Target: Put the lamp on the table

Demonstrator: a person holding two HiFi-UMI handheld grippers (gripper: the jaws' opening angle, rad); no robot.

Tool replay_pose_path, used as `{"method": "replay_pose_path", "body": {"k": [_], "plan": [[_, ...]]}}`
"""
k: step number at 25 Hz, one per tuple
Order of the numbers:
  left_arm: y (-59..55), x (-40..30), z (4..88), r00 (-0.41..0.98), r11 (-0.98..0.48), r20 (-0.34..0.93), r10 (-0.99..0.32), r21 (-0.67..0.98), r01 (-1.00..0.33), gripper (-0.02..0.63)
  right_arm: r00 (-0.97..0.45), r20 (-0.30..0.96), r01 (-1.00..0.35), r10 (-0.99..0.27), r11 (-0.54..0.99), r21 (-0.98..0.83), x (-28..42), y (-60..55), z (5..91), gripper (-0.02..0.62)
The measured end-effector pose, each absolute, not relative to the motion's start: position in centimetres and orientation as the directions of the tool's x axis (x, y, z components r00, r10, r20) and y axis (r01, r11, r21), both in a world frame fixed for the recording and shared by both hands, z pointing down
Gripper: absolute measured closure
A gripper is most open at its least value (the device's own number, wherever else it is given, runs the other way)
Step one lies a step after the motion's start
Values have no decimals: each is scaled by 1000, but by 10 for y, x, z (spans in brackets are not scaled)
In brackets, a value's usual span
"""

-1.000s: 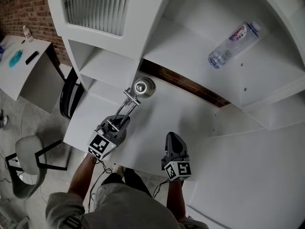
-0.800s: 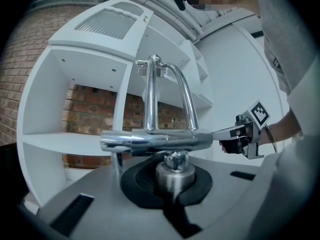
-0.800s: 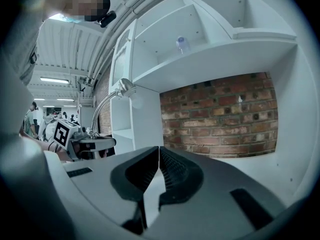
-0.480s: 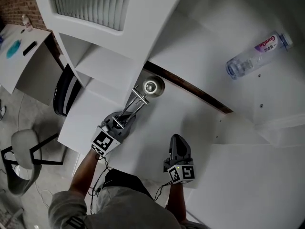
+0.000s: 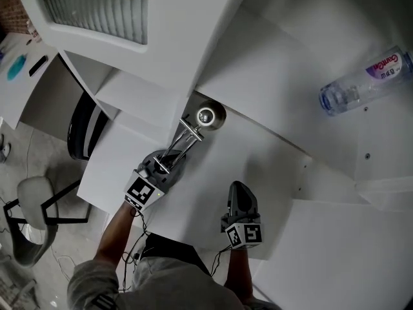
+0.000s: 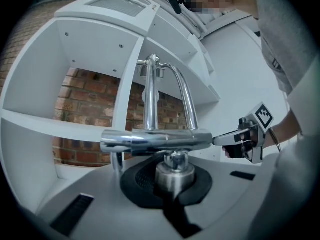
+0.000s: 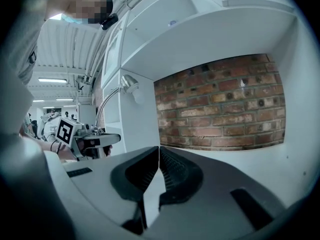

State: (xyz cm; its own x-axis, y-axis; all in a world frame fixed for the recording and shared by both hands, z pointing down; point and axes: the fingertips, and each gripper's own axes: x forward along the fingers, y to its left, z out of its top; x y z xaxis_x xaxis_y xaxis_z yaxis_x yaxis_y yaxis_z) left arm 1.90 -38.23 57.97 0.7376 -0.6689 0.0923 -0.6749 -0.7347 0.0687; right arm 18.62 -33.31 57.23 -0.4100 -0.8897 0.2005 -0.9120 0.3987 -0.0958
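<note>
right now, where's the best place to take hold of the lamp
Probably the short chrome post at the foot of the lamp, under its crossbar, coming in level from the person's side, as the left gripper is shut on it. The post is narrow and round; the twin arms and head stand clear above.

Seen from above, a tall white shelving unit (image 5: 193,37) is filling the frame from 11 to 3 o'clock, with a ribbed frosted panel (image 5: 90,5) sitting at 11. A white table (image 5: 258,154) is stretching across the centre below it. At 9 o'clock, grey floor (image 5: 51,154) is showing, and a grey-seated chair (image 5: 33,196) on a black frame is standing there. A second white desk (image 5: 26,92) is lying at 10. Behind the open-backed shelves, a red brick wall (image 7: 220,104) is showing. Strip lights (image 7: 52,80) are glowing overhead.
</note>
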Motion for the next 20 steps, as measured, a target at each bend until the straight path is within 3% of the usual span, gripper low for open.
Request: {"method": "replay_pose_path", "body": {"k": [20], "plan": [[-404,24,593,765,-764,67,-640,44,-643,604,-398,250,-917,-882,389,-89,196,-348,602,571]]}}
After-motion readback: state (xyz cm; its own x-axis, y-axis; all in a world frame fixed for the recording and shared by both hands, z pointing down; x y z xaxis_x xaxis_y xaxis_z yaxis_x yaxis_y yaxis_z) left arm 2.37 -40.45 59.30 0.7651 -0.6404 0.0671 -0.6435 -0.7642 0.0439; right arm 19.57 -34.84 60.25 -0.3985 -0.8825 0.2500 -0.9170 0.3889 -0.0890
